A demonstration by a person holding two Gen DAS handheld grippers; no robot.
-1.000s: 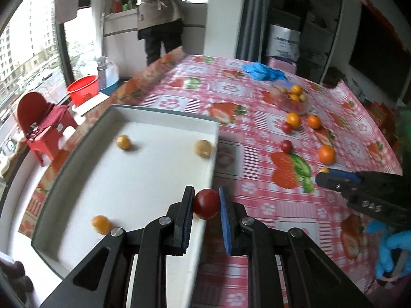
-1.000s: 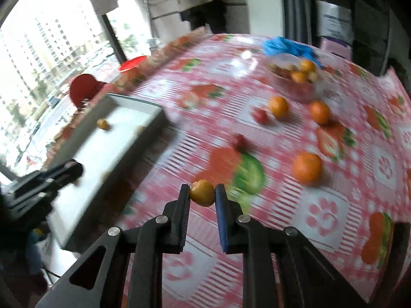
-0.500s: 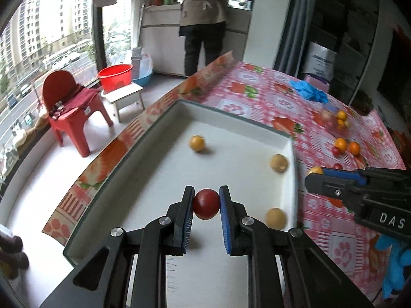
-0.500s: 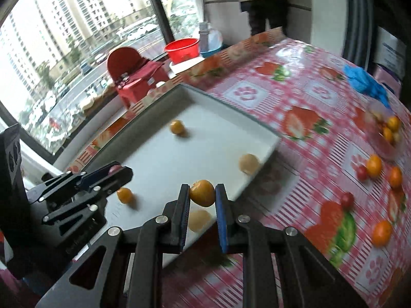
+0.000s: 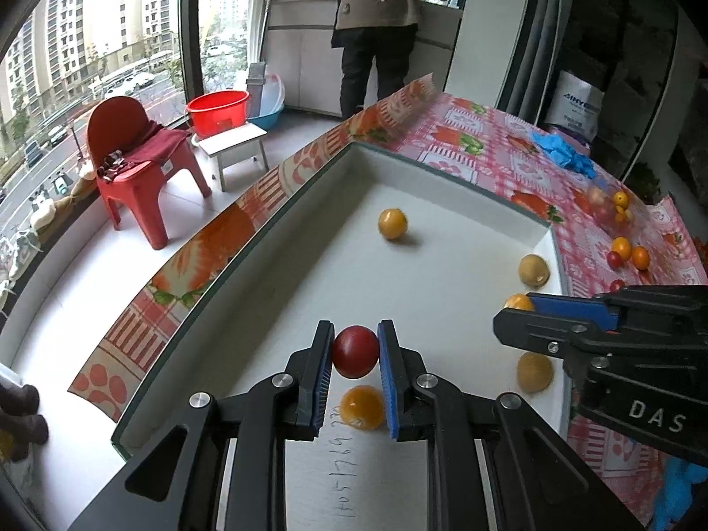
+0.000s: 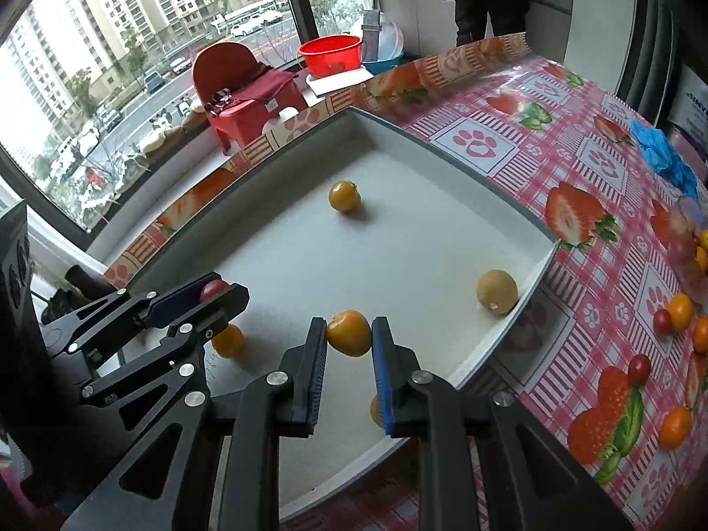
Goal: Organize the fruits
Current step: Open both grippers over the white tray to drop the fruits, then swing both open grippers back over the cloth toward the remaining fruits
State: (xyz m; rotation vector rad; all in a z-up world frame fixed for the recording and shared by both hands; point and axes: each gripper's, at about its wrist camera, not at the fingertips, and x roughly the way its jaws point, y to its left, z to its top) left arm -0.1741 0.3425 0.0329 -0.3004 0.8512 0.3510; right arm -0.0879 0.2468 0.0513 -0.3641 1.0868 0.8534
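A white tray [image 5: 442, 177] [image 6: 398, 132] lies on the table's left part and holds several small fruits. My left gripper [image 5: 355, 352] is shut on a red cherry tomato [image 5: 355, 351] over the tray's near part; it also shows in the right wrist view [image 6: 212, 294]. My right gripper [image 6: 349, 336] is shut on a yellow-orange fruit [image 6: 348, 333] above the tray's near right side; it also shows in the left wrist view [image 5: 515, 309]. An orange fruit [image 5: 362, 407] lies in the tray under my left gripper. A tan fruit [image 6: 496, 291] rests against the tray's right wall.
More orange and red fruits [image 6: 672, 314] lie on the red checked tablecloth [image 6: 597, 177] at the right. A blue glove [image 6: 663, 155] lies at the far right. A red chair [image 5: 132, 159], a red basin [image 5: 217, 110] and a standing person [image 5: 376, 22] are beyond the table.
Both grippers have moved left from over the tablecloth to over the tray, each still holding its fruit, and came lower and closer to the tray floor.
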